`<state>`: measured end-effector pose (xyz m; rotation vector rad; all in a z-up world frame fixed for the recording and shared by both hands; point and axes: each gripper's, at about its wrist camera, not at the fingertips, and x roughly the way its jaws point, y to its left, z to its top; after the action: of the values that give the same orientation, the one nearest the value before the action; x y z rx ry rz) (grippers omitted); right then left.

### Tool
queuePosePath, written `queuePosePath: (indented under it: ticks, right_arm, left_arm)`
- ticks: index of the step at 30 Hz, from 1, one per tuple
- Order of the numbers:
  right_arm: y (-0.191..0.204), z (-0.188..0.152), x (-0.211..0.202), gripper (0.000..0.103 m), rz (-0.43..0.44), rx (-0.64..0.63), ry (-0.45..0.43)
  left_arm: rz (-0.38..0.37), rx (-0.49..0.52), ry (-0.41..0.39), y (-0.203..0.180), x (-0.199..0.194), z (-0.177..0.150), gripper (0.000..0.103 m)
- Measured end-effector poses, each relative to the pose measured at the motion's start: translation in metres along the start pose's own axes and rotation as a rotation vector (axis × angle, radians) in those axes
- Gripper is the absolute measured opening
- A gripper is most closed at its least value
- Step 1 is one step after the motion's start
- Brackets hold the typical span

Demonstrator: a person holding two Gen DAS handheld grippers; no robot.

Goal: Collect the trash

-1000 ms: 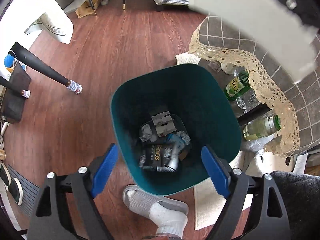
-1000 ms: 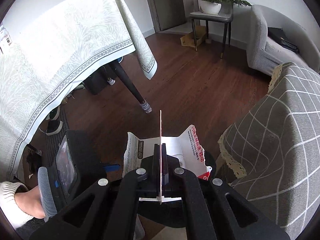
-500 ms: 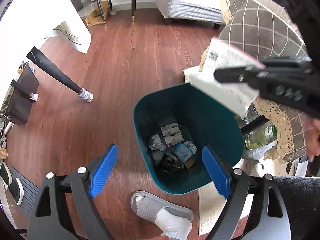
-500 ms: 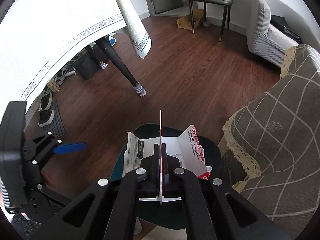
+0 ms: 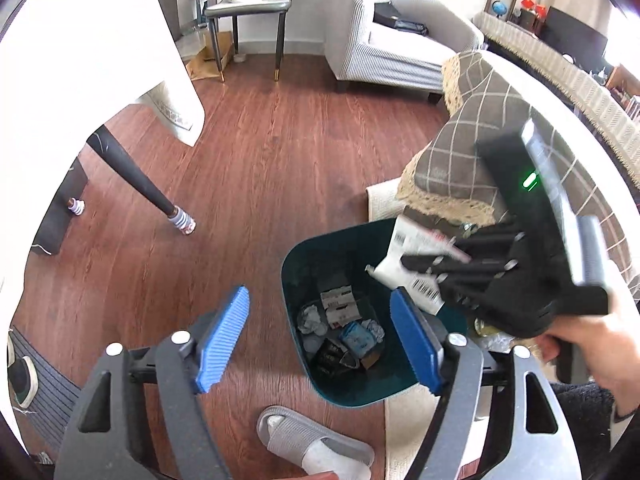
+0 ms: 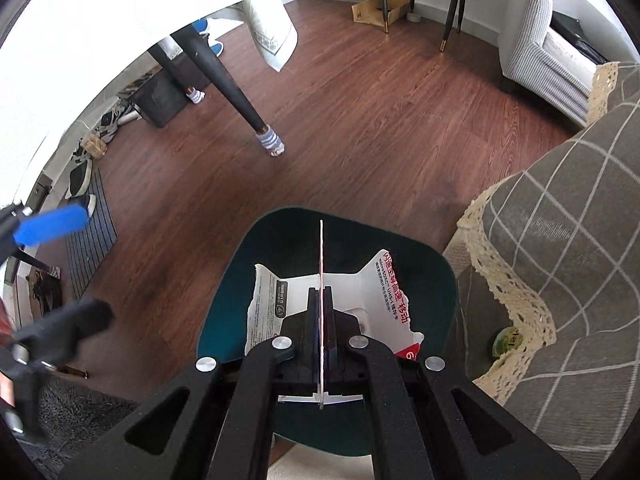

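Note:
A teal bin [image 5: 296, 280] stands on the wood floor with several bits of trash [image 5: 344, 332] at its bottom. My right gripper [image 6: 320, 296] is shut on a torn white package [image 6: 380, 292] printed with red and black text. It holds the package upright over the bin's [image 6: 436, 280] mouth. In the left wrist view that gripper [image 5: 440, 268] and the package [image 5: 412, 264] hang above the bin's right rim. My left gripper [image 5: 320, 340] hovers high over the bin's near side. Its blue-padded jaws are closing, with nothing between them.
A black table leg in a striped sock [image 5: 180, 220] stands left of the bin. A checked, lace-edged sofa cover [image 5: 472, 152] rises on the right, with a bottle [image 6: 508, 340] below it. A slippered foot [image 5: 316, 444] is just in front. A shoe mat [image 6: 88, 216] lies far left.
The left gripper rose and tipped up, so the bin looks smaller, and its jaws narrowed. The right gripper came down with the package to just over the bin's mouth.

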<state>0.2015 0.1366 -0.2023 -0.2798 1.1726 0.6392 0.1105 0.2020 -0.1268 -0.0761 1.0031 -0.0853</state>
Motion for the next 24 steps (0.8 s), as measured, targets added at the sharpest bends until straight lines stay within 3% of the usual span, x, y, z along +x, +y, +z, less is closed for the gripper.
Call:
queuePosePath:
  ticks: [10, 15, 16, 17, 19, 24]
  right_arm:
    - [-0.005, -0.018, 0.031, 0.002, -0.002, 0.002, 0.116]
    - [-0.002, -0.025, 0.039, 0.003, -0.02, -0.019, 0.152]
    - [-0.001, -0.026, 0.04, 0.013, -0.029, -0.027, 0.155]
    - [0.0, -0.027, 0.04, 0.038, -0.037, -0.032, 0.159]
    - [0.0, -0.03, 0.04, 0.063, -0.038, -0.036, 0.155]
    - [-0.001, -0.035, 0.036, 0.063, -0.041, -0.058, 0.145]
  left_arm:
    - [-0.029, -0.005, -0.053, -0.006, -0.018, 0.01, 0.057]
    - [-0.026, 0.004, -0.097, -0.009, -0.029, 0.014, 0.055]
    - [-0.029, 0.003, -0.102, -0.009, -0.031, 0.015, 0.054]
    - [-0.036, -0.001, -0.109, -0.01, -0.034, 0.016, 0.054]
    - [-0.052, -0.008, -0.12, -0.009, -0.038, 0.018, 0.054]
    - [-0.063, -0.019, -0.153, -0.009, -0.051, 0.024, 0.054]
